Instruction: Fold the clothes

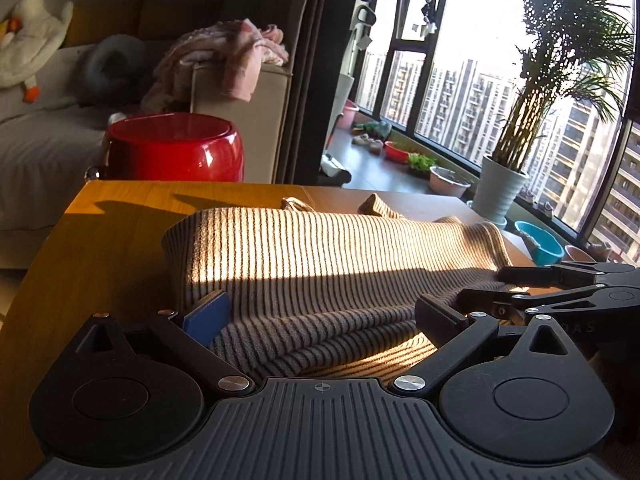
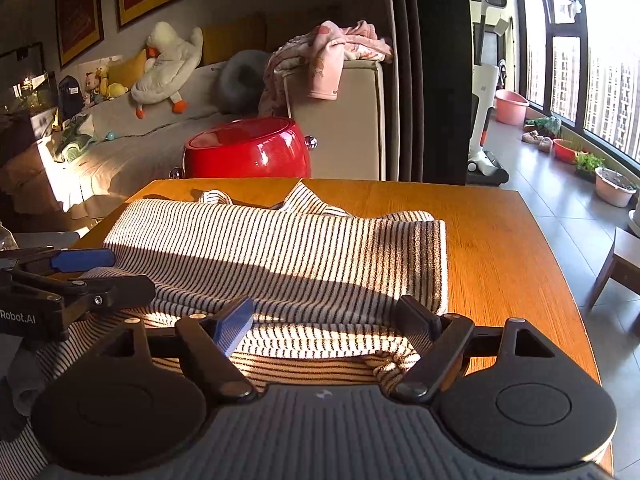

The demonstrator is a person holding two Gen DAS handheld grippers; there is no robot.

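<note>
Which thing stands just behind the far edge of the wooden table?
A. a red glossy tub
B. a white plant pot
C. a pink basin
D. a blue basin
A: the red tub stands right behind the table edge, in front of the sofa.

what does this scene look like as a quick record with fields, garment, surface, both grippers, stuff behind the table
garment: striped top, folded into a long band with layers stacked at the near edge
surface: wooden table, part sunlit
left gripper: open, fingers either side of the near folded edge
right gripper: open, fingers either side of the same near edge
side by side: right gripper also shows in the left view
behind table: red stool, sofa with a plush goose, pink clothes on the armrest
</note>
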